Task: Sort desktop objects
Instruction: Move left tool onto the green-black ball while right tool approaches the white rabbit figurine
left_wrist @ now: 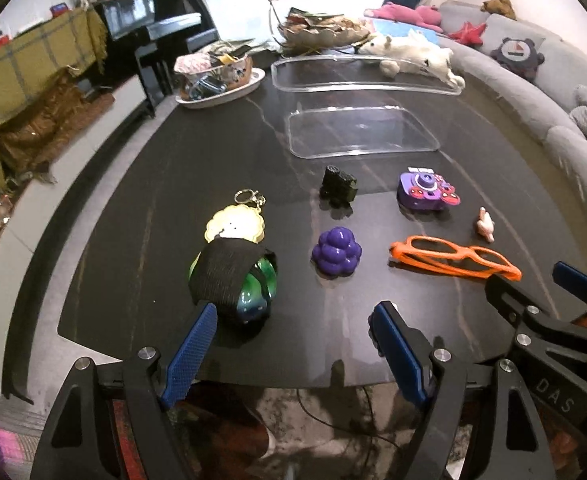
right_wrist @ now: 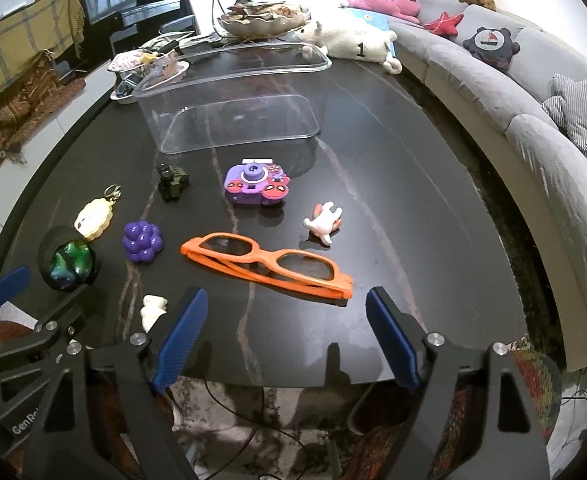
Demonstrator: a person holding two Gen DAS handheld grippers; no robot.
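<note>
While poised side by side at the near edge of the dark tabletop (right_wrist: 393,184), left gripper (left_wrist: 293,344) and right gripper (right_wrist: 287,328) level, jaws released, empty; orange glasses (right_wrist: 269,266) flat just ahead of the right, clear bin (right_wrist: 229,108) beyond.

A home living room

Beyond the jaws, a grey curved sofa (right_wrist: 533,92) strewn with plush toys (right_wrist: 381,4) and a black piano (left_wrist: 149,28) are seen.
</note>
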